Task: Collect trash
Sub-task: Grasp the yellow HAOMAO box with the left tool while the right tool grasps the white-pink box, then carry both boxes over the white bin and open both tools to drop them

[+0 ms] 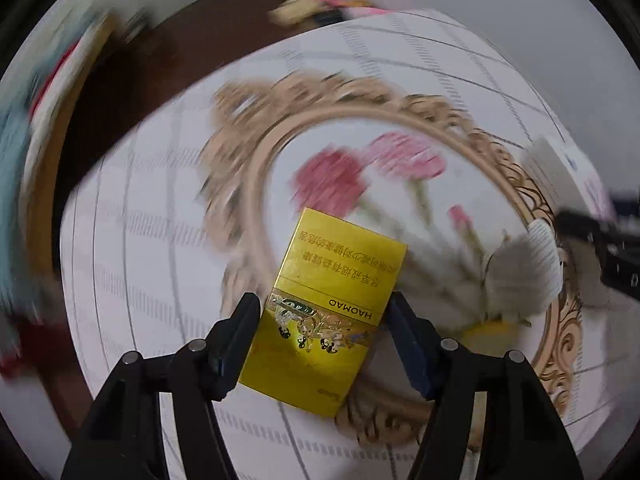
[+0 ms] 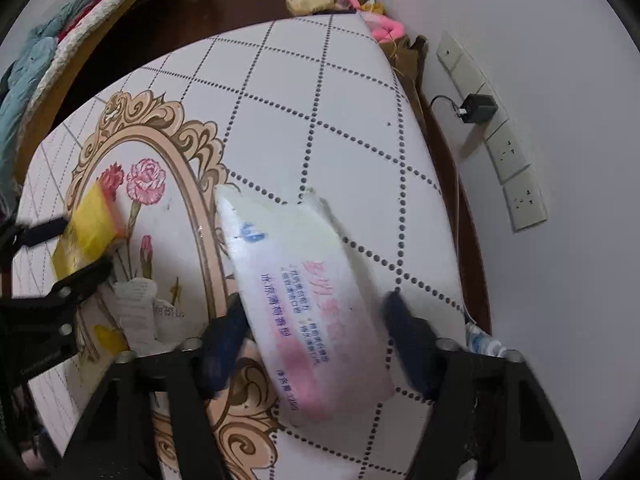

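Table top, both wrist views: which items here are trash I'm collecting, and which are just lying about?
Trash for the job:
- yellow cigarette pack, in the left gripper
- white toothpaste box, between the right gripper fingers
- crumpled paper, on the table

Lying about:
- black charger, plugged into the wall
- bedding

Ahead of the fingers spreads a white tabletop [image 2: 320, 92] with a dotted diamond grid and a printed tan scrolled oval frame [image 2: 200, 216] around pink carnations [image 2: 146, 182]. Beyond lies dark brown floor [image 2: 168, 20] — right of the fingers, a white wall [image 2: 540, 40] carries pale socket plates [image 2: 516, 172] and a black plug-in adapter [image 2: 478, 108].
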